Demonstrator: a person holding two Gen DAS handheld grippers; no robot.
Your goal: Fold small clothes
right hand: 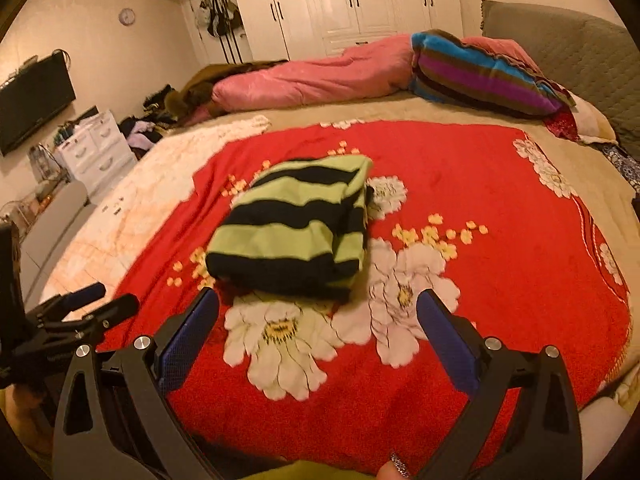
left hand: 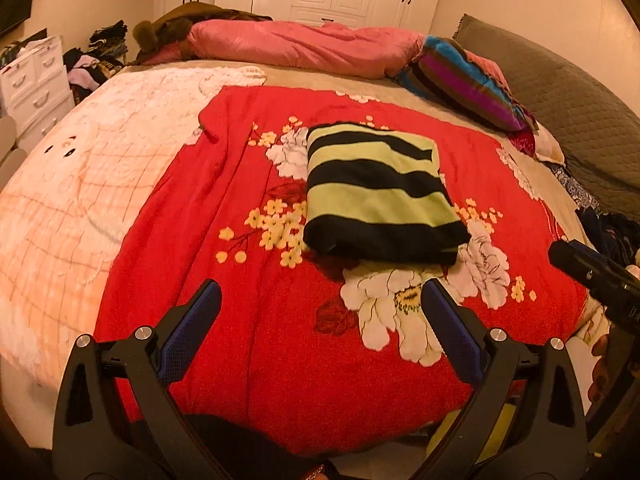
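A small garment with green and black stripes [left hand: 376, 192] [right hand: 292, 232] lies folded into a compact rectangle on the red floral blanket [left hand: 256, 320] [right hand: 500, 220]. My left gripper [left hand: 322, 292] hovers open near the bed's front edge, short of the garment, holding nothing. My right gripper [right hand: 318, 300] is open too, its blue-padded fingertips [right hand: 430, 304] just in front of the garment's near edge, apart from it. The right gripper's black body [left hand: 592, 272] shows at the right edge of the left wrist view. The left gripper [right hand: 100, 300] shows at the left of the right wrist view.
A pink quilt [left hand: 304, 46] and a striped pillow [left hand: 464, 80] lie along the bed's far side by a grey headboard [left hand: 568, 92]. A pale fleece blanket [left hand: 92, 176] covers the bed's left. White drawers [left hand: 32, 80], a clothes heap and white wardrobes [right hand: 348, 0] stand beyond.
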